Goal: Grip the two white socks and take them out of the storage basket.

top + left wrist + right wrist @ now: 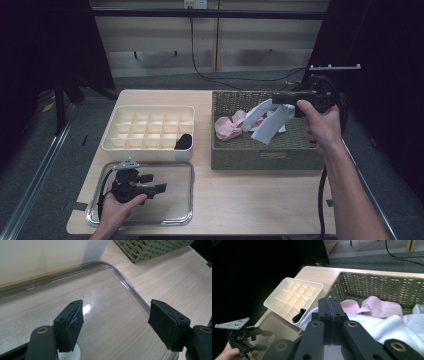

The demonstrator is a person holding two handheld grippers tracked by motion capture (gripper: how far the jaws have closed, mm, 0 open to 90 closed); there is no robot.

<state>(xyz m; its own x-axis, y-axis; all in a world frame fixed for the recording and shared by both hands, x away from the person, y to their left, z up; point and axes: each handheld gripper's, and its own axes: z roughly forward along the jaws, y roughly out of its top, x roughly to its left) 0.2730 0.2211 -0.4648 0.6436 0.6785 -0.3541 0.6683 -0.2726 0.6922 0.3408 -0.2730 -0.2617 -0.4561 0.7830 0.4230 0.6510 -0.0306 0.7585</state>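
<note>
My right gripper [278,99] [329,305] hovers over the woven basket [260,156], its jaws pressed together on a white cloth [272,122] [387,327] that hangs from them into the basket. A pink cloth [227,127] [377,308] lies in the basket's left part. The cream divided organizer [150,112] [294,293] holds a black item [183,141] [298,315] in a front compartment. My left gripper [156,183] [116,322] rests low over the clear tray [182,215] [125,280], open, with nothing between its pads [70,322].
The organizer stands just behind the tray, and the basket sits to their right on the light wooden table [250,200]. Bare tabletop runs along the front, between the tray and the right edge. A black cable [322,200] trails down from the right hand.
</note>
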